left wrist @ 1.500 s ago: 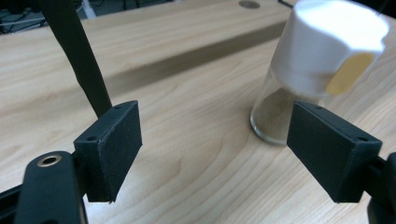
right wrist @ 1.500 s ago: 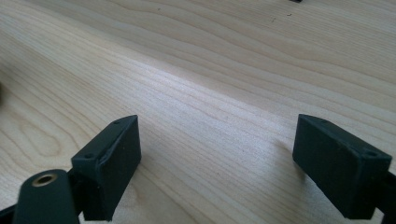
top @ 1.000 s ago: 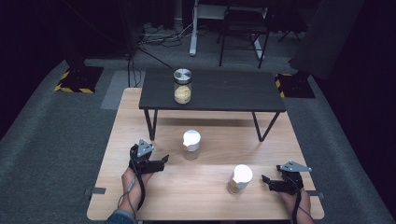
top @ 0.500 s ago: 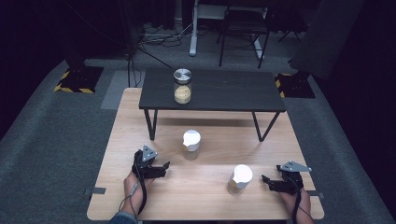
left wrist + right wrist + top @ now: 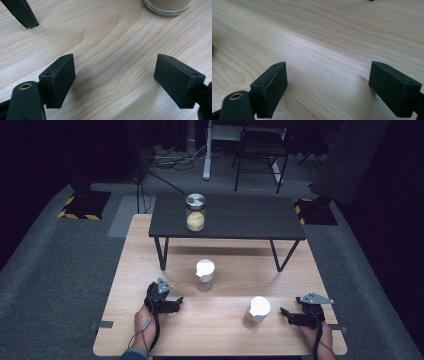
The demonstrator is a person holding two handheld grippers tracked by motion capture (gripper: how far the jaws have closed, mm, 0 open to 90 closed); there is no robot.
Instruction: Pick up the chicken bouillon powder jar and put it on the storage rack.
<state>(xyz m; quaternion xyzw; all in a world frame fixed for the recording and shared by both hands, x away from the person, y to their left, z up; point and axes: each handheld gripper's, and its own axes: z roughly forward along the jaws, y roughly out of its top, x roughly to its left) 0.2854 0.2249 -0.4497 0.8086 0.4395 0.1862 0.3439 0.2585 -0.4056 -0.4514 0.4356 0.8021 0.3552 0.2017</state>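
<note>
Near the middle of the worktop (image 5: pixel 150 250) stands a white-lidded glass jar (image 5: pixel 205 274), and a second white-lidded jar (image 5: pixel 256 312) stands toward the front right corner, both holding a sandy fill. The left gripper (image 5: pixel 172 303) rests near the front left with its fingers (image 5: pixel 58 80) spread wide apart and nothing between them; the right gripper (image 5: pixel 287 315), just beside the second jar, is likewise wide apart over bare wood. The step in hand looks like a first reach for the jars. To do it well, each gripper should come in level, centre the glass body between the fingers below the lid, and close gently (glass slips and tips easily). Keep the left approach clear of the black shelf's leg (image 5: pixel 21 13). Only the base of the middle jar shows in the left gripper view, cut off at the top edge. A third, metal-lidded jar (image 5: pixel 195 212) sits on the black shelf (image 5: pixel 250 217); its fill is hard to identify.
</note>
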